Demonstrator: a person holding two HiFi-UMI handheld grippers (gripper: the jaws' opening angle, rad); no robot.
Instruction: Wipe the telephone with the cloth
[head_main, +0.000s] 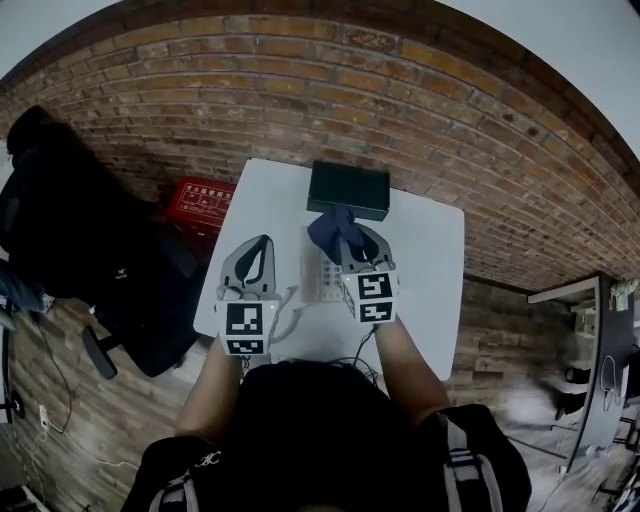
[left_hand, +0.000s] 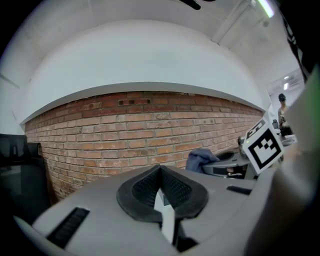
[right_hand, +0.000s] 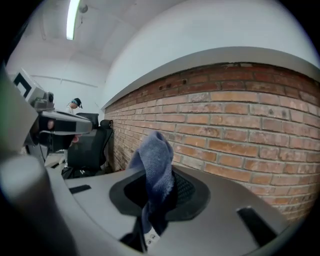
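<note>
Right now the white telephone (head_main: 322, 276) lies on the white table (head_main: 430, 260), and both grippers hang over it. The right gripper (head_main: 348, 240), above the phone's far end, pinches a blue cloth (right_hand: 154, 160) tight between its jaws. The left gripper (head_main: 260, 245), just left of the phone, has its jaws together on nothing. Beyond the phone sits a black box (head_main: 348, 189).
</note>
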